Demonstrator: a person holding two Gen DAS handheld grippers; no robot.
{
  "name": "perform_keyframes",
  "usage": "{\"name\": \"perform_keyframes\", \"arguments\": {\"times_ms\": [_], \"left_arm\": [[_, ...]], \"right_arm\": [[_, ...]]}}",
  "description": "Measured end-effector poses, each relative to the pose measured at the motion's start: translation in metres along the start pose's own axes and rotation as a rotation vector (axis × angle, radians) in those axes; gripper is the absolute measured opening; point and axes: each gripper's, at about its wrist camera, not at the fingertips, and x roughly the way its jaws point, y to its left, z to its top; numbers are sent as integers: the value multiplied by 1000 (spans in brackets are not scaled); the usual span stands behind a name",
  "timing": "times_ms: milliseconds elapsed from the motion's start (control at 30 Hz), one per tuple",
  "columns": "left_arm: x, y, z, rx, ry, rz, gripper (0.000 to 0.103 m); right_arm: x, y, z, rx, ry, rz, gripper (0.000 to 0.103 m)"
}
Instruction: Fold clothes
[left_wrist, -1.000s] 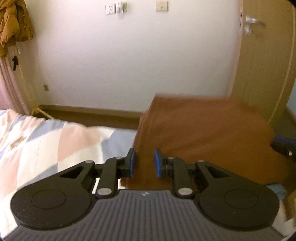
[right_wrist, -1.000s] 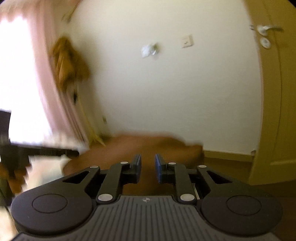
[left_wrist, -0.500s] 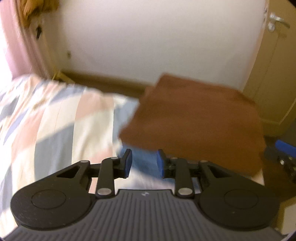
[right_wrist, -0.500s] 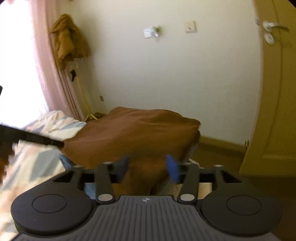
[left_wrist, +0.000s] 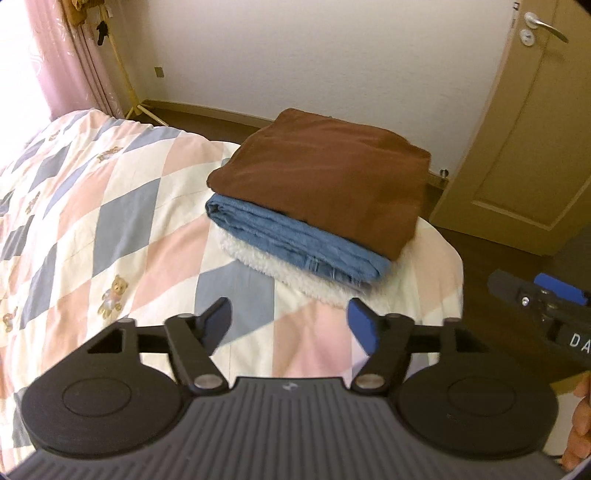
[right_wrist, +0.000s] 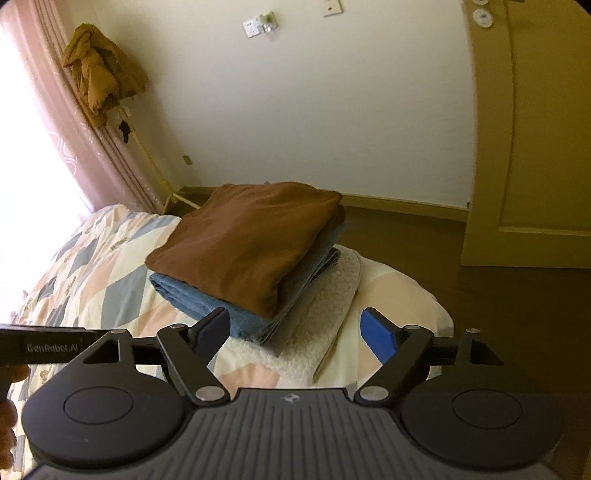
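Observation:
A folded brown garment lies on top of a stack near the bed's corner. Under it are folded blue jeans and a white fleecy garment. My left gripper hovers short of the stack, its jaws opening with nothing between them. My right gripper is also raised in front of the stack, jaws opening and holding nothing. The right gripper's body shows at the right edge of the left wrist view.
The bed wears a quilt of pink, blue and cream diamonds with small bears. A wooden door stands to the right, dark floor beyond the bed corner. A tan jacket hangs on a stand by pink curtains.
Both grippers let go of the brown garment, opened wide and drew back and upward. The garment now rests flat on the stack.

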Motion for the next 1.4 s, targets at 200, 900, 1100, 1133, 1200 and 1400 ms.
{"name": "perform_keyframes", "arguments": {"times_ms": [200, 900, 1100, 1133, 1200, 1400], "left_arm": [[-58, 6, -25, 61, -29, 8, 88], [-178, 22, -68, 40, -111, -24, 102], [-188, 23, -77, 32, -97, -42, 102], [-189, 23, -78, 33, -96, -44, 102], [-191, 23, -81, 41, -101, -42, 102], [-191, 16, -84, 66, -108, -24, 102]], "right_arm": [[-59, 33, -14, 0, -34, -23, 94], [-182, 89, -24, -21, -105, -75, 101], [-191, 90, -31, -12, -71, -87, 101], [-192, 90, -33, -16, -69, -89, 101], [-194, 91, -36, -24, -67, -93, 101], [-196, 90, -42, -36, -59, -96, 101]]}}
